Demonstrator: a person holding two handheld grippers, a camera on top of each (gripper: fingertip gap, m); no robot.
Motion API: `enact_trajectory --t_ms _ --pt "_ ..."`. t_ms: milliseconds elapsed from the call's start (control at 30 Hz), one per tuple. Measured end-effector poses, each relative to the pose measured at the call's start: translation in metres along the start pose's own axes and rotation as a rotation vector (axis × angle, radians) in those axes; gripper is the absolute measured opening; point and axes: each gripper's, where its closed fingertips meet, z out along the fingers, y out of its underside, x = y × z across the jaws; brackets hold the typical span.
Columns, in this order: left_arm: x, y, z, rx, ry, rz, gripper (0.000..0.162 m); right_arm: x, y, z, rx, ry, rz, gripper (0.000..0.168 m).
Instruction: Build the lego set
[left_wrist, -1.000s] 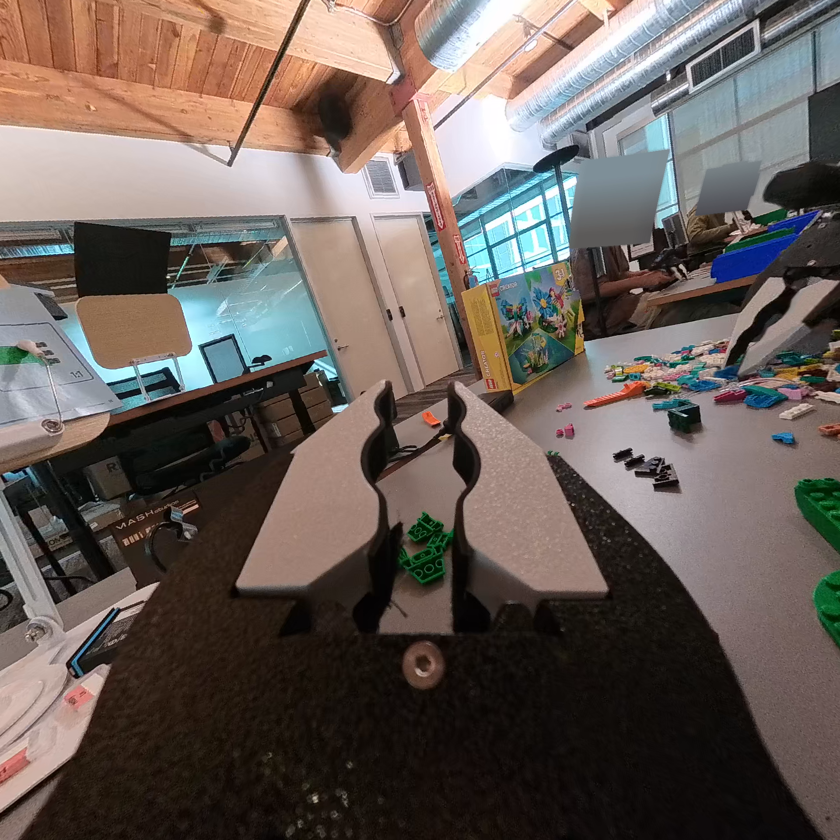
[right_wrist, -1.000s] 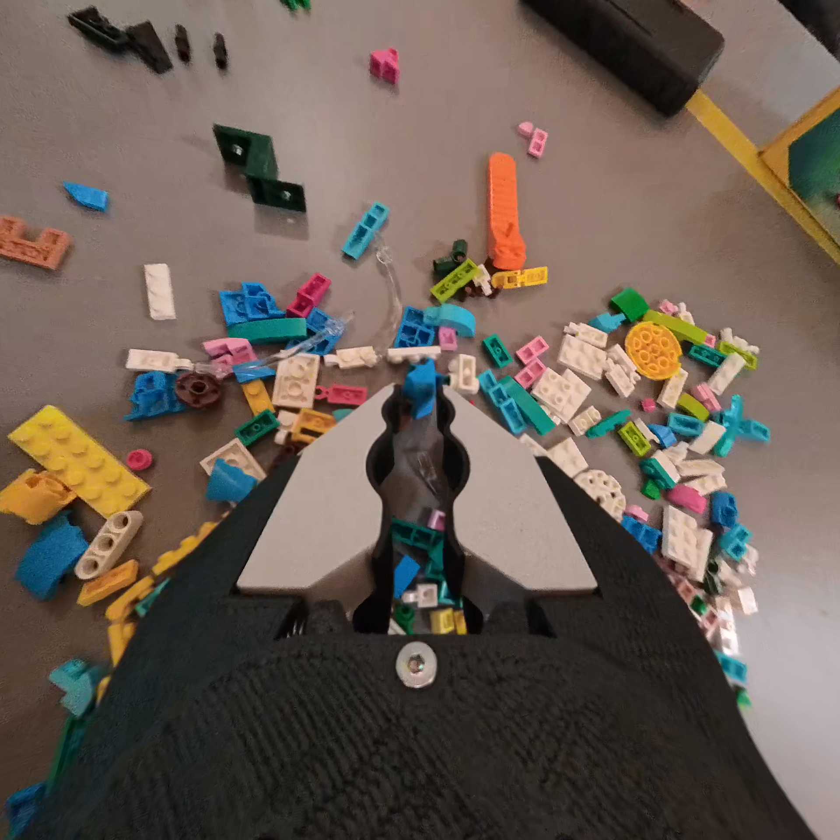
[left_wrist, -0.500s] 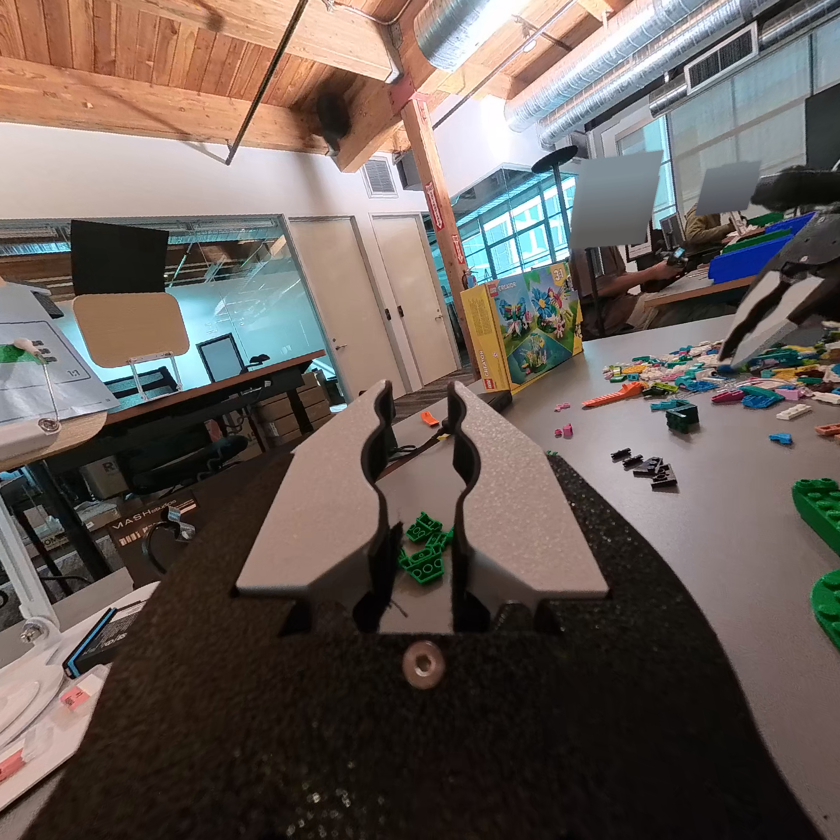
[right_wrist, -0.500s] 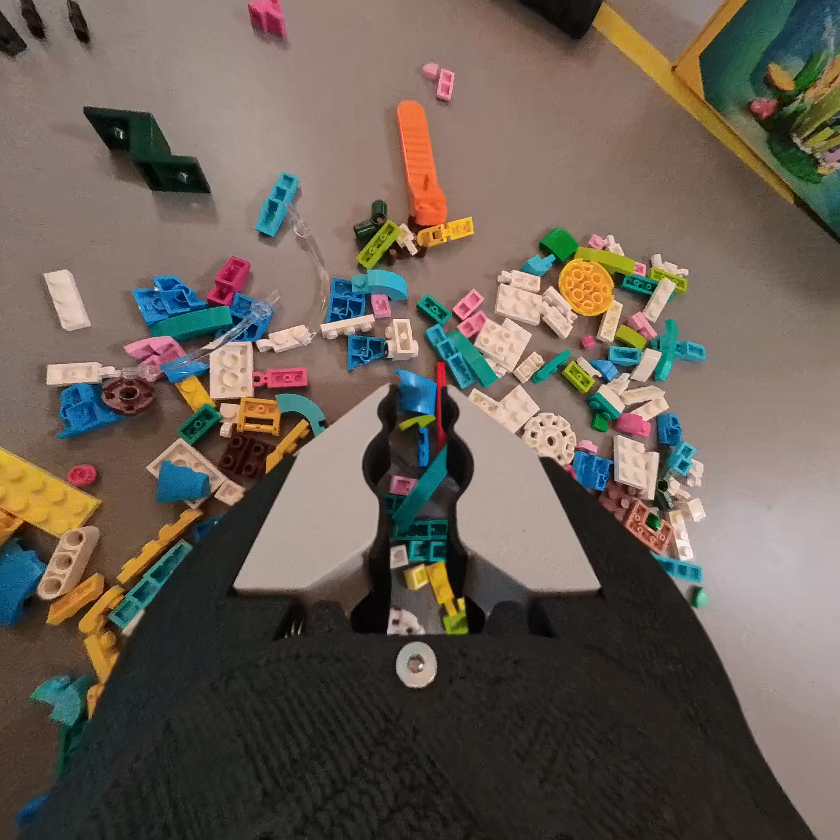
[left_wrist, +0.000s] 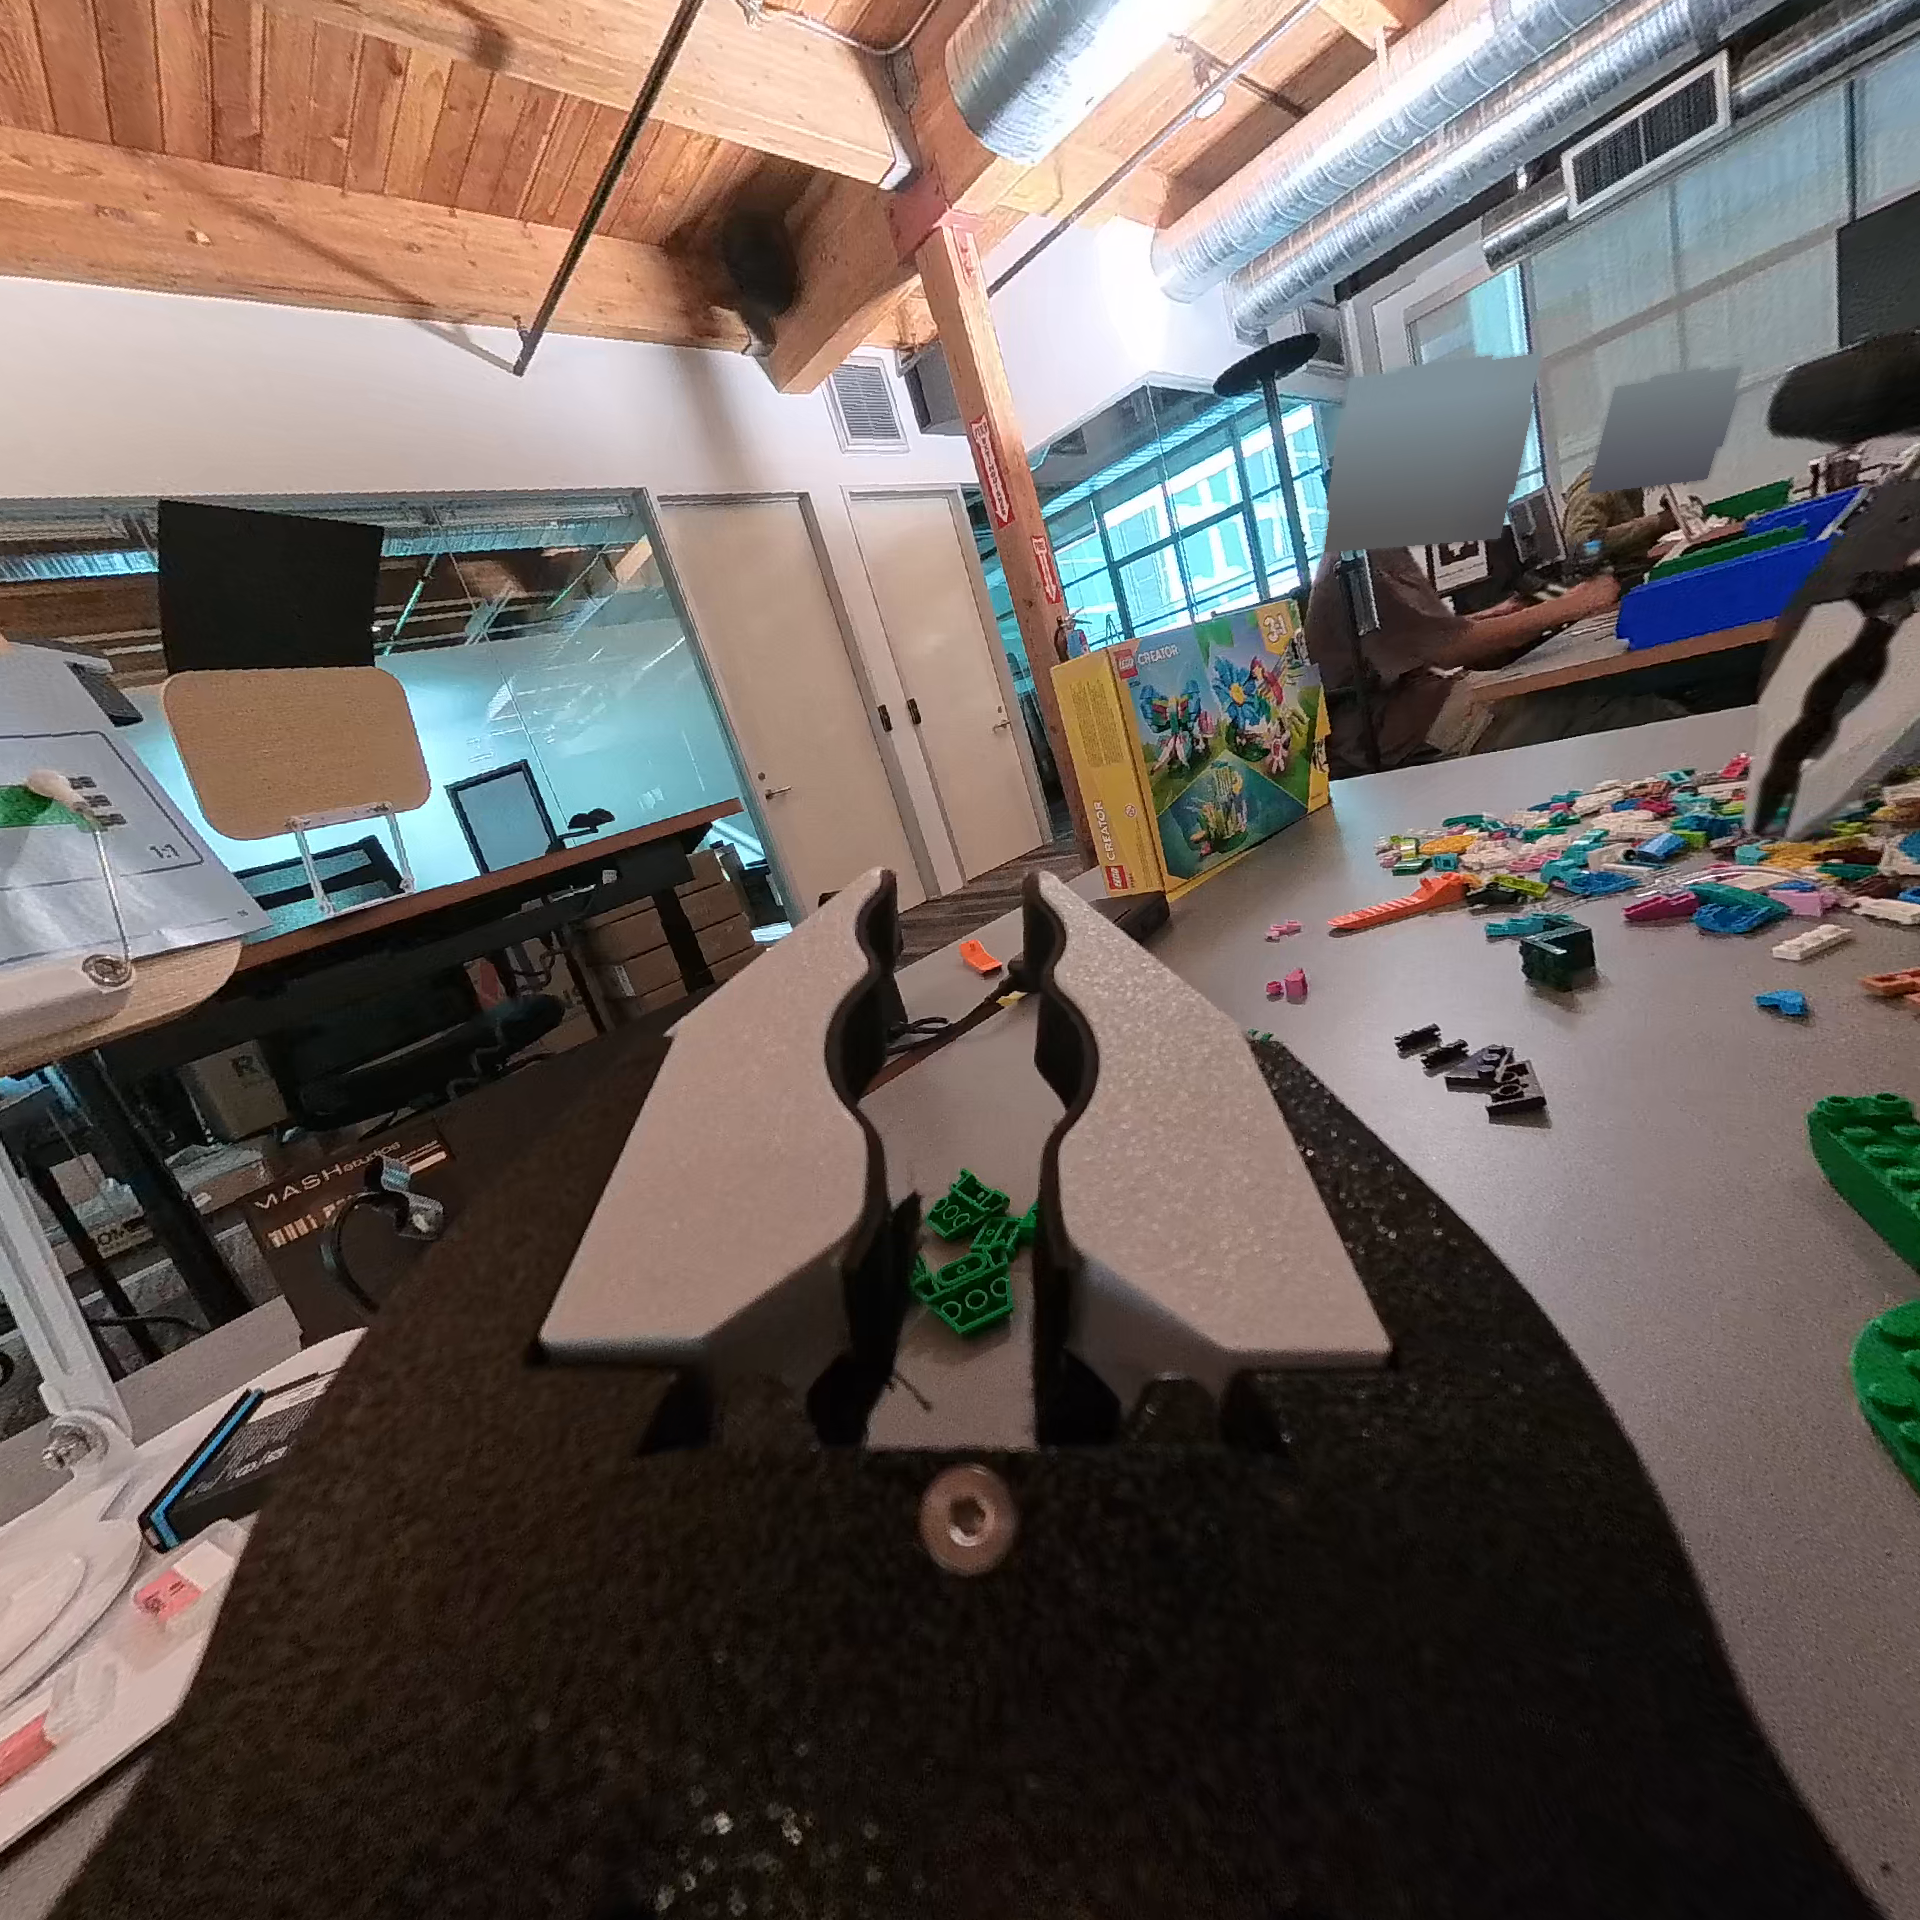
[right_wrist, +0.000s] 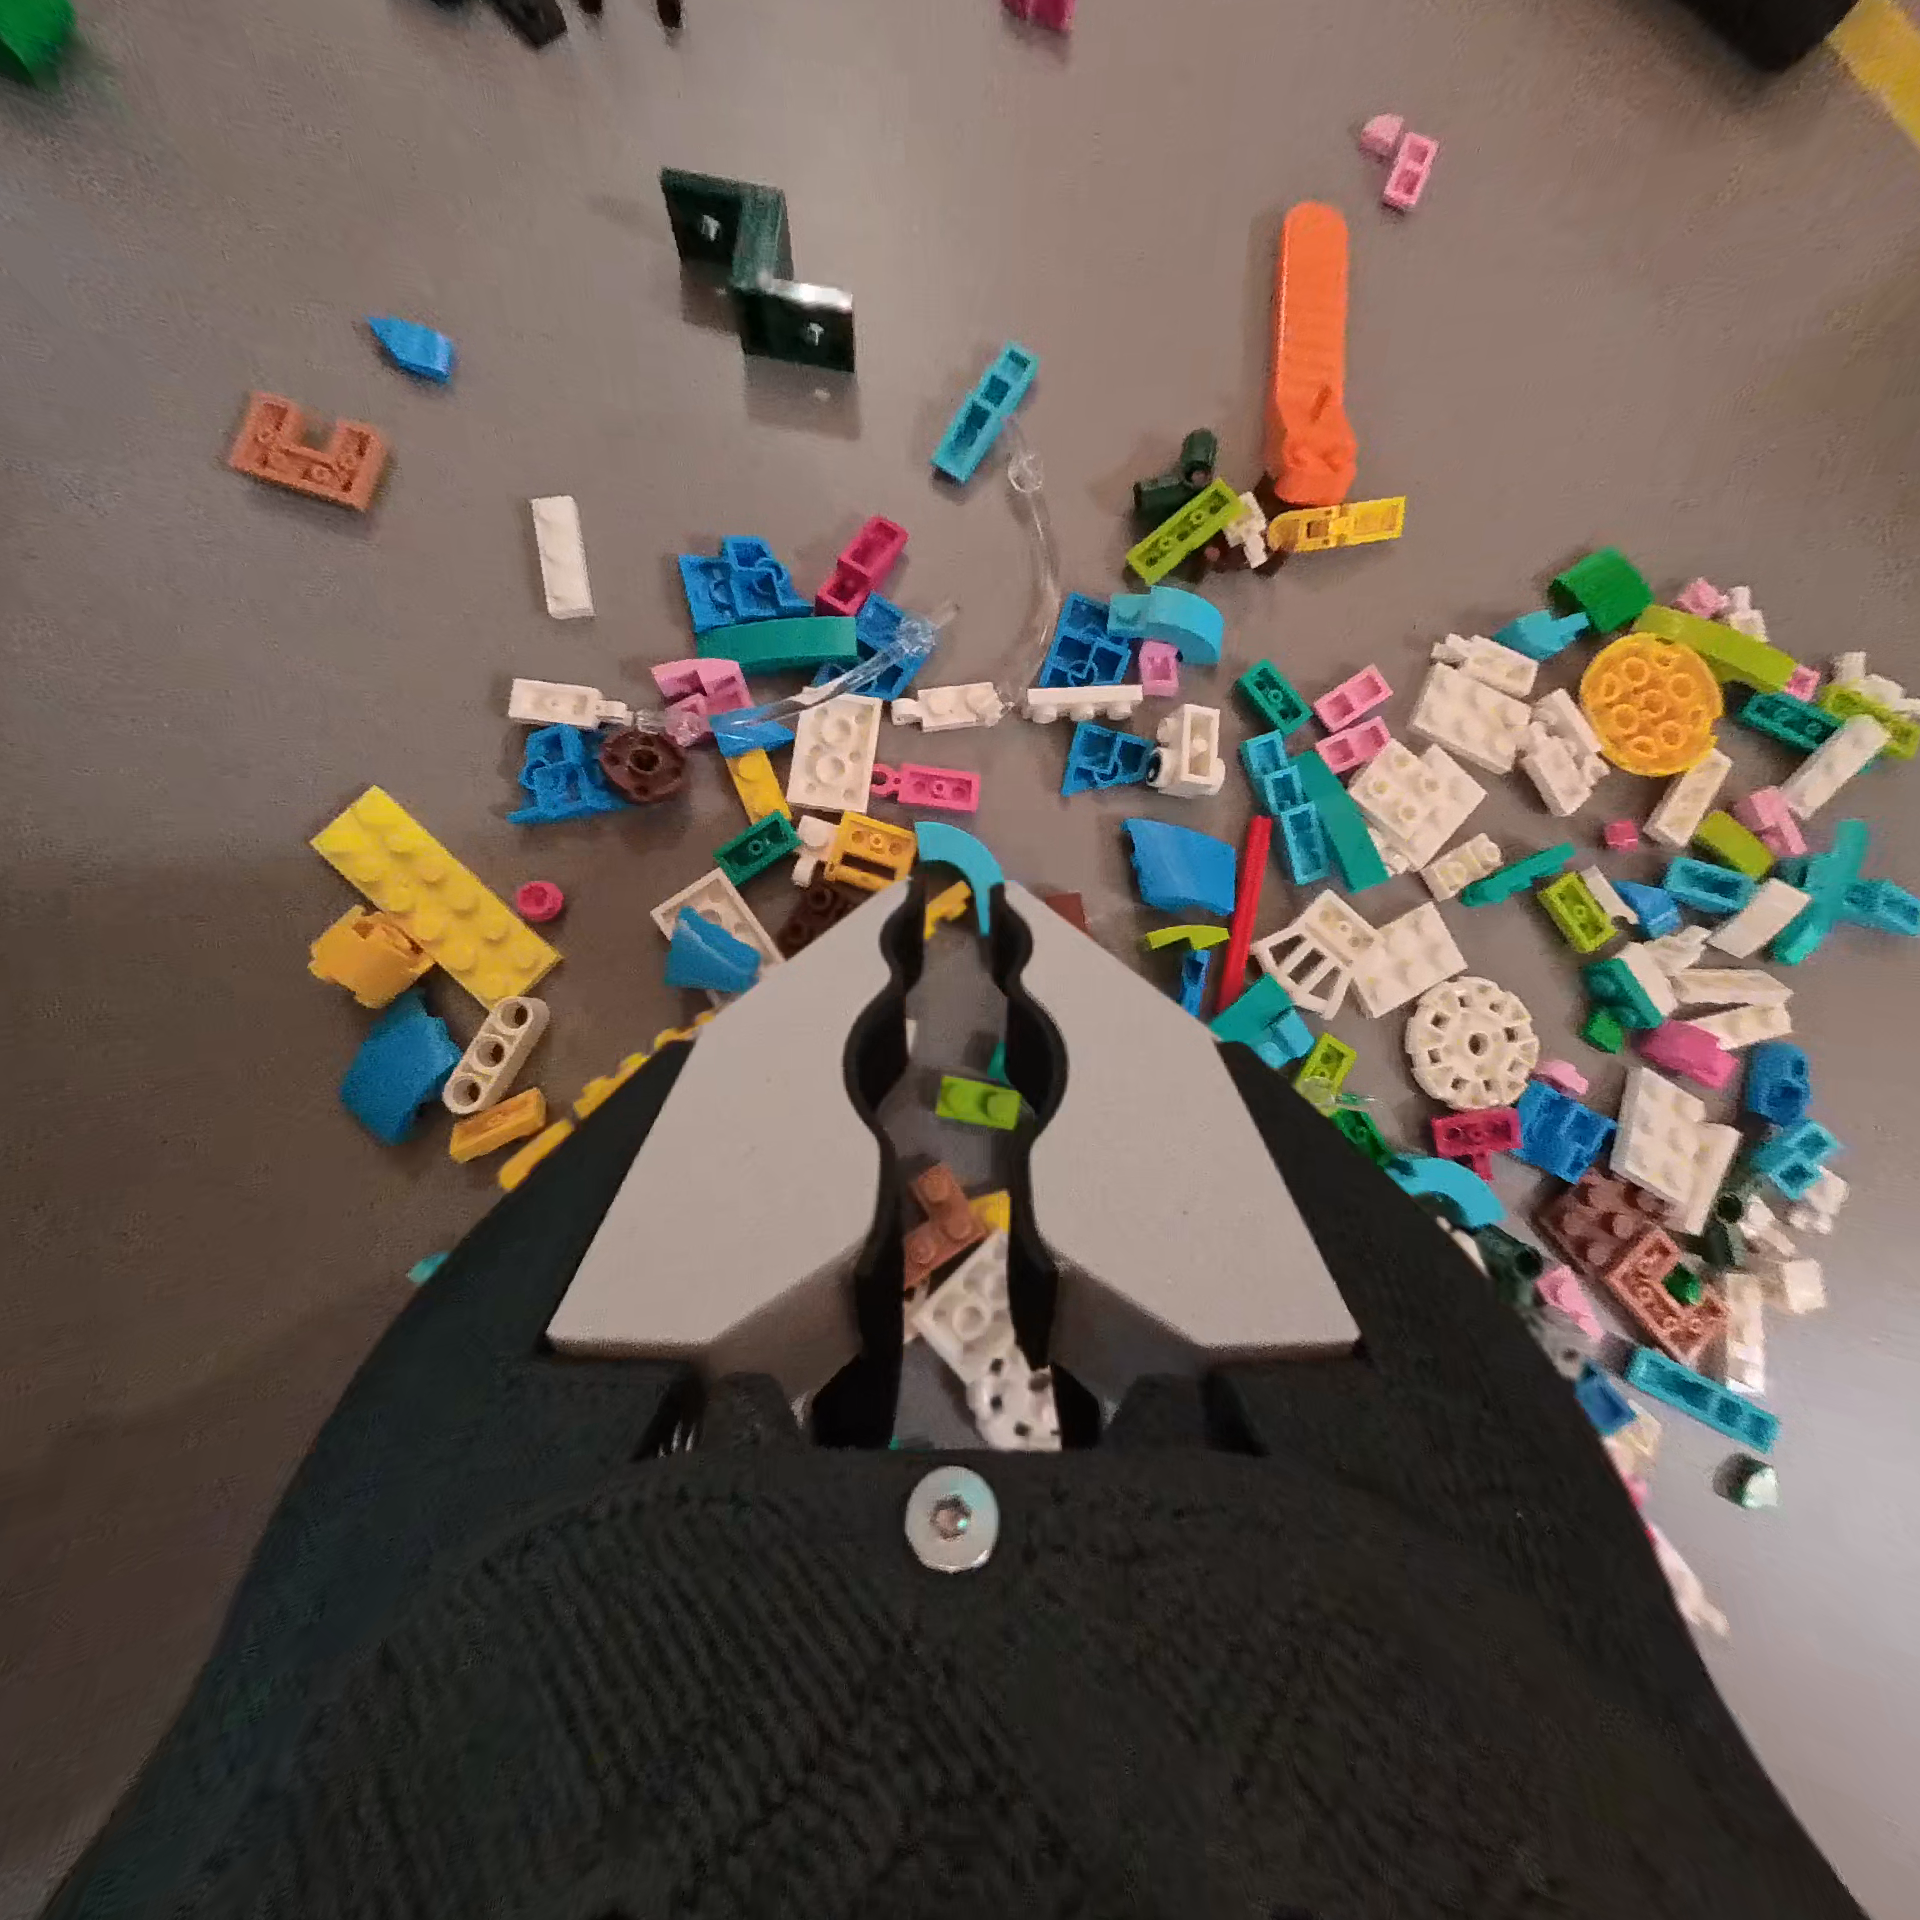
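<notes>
— Why's the right gripper (right_wrist: 954, 902) hanging nose-down over that heap of loose bricks (right_wrist: 1195, 790)?

— Picking, I'd guess — its tips stand a little apart around a curved teal piece (right_wrist: 958, 854), not visibly pinching it.

— And the left gripper (left_wrist: 958, 909)?

— Parked low, tongs apart, holding nothing; small green plates (left_wrist: 966, 1262) lie beneath. Only its view shows the set's box (left_wrist: 1195, 753) far across the grey table (left_wrist: 1621, 1226).
</notes>
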Motion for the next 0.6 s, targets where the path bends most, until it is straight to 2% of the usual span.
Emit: enact_trajectory --t_ms 100,233,367,600 --pt "0.000 0.000 0.000 0.000 0.000 -0.001 0.021 0.001 -0.002 -0.006 0.004 0.024 -0.023 0.011" --pt "-0.001 0.000 0.000 0.001 -0.001 -0.003 0.021 -0.017 0.006 -0.021 -0.002 -0.069 0.000 0.011" --pt "0.000 0.000 0.000 0.000 0.000 -0.004 0.021 -0.032 0.024 -0.033 -0.095 -0.156 0.070 0.014" --pt "0.000 0.000 0.000 -0.001 0.000 -0.003 0.021 -0.033 0.045 -0.027 -0.214 -0.131 0.023 0.021"
